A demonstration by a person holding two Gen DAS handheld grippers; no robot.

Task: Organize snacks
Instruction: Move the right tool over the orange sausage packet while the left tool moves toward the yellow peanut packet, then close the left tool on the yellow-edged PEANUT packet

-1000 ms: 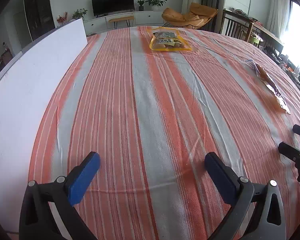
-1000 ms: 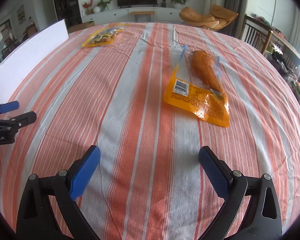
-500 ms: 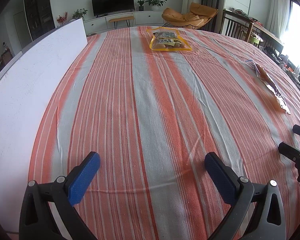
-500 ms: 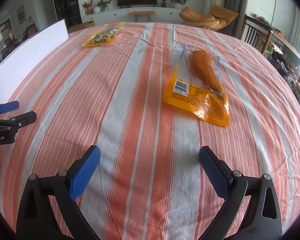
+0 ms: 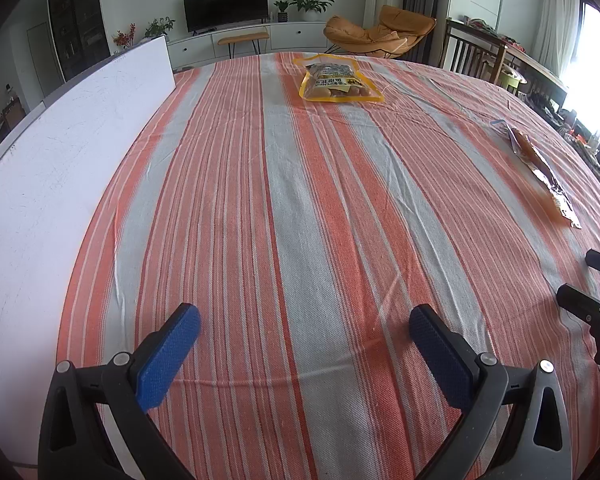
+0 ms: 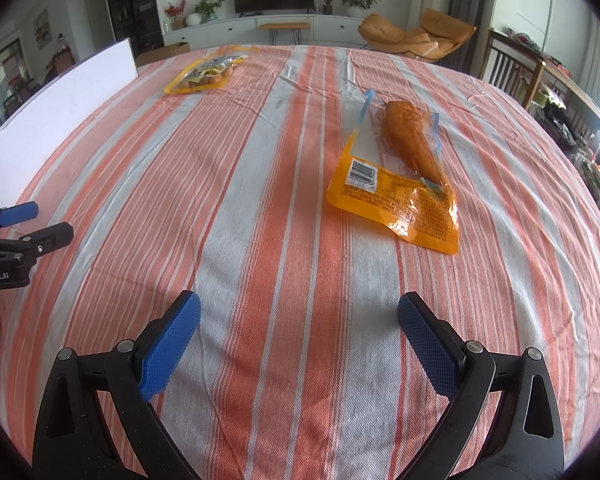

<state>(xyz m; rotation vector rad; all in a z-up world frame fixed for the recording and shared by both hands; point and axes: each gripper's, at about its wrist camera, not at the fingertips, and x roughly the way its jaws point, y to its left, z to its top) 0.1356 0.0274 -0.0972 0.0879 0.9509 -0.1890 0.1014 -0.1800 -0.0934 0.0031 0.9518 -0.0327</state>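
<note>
Both tools hover low over the near edge of the orange-and-grey striped cotton tablecloth (image 6: 284, 184), and neither holds anything: the left gripper (image 5: 304, 330) has its blue-padded fingers spread wide over bare cloth, and the right gripper (image 6: 298, 318) stands just as wide apart and empty. The snacks lie well apart from each other. The flat orange-and-clear plastic pouch with a whole orange-brown drumstick-shaped piece sealed inside (image 6: 400, 176) rests ahead and a little right of the right gripper, its barcode end nearest the tool. The yellow-edged clear bag of small brown sausage-like pieces (image 5: 338, 80) sits far up the table, roughly in line with the left gripper. A tall white board (image 5: 56, 152) stands along the left edge of the cloth. The likeliest trouble is the thinness of the near pouch: it lies flat, so a level approach could push it along the cloth or bunch the wrinkled fabric between the pads instead of catching the film. A pinch on the slick empty border alone may let the heavier meat end swing and slip out. The far bag demands a long reach, which risks dragging it. The grippers also sit near each other, so crossing paths could knock them together.
</note>
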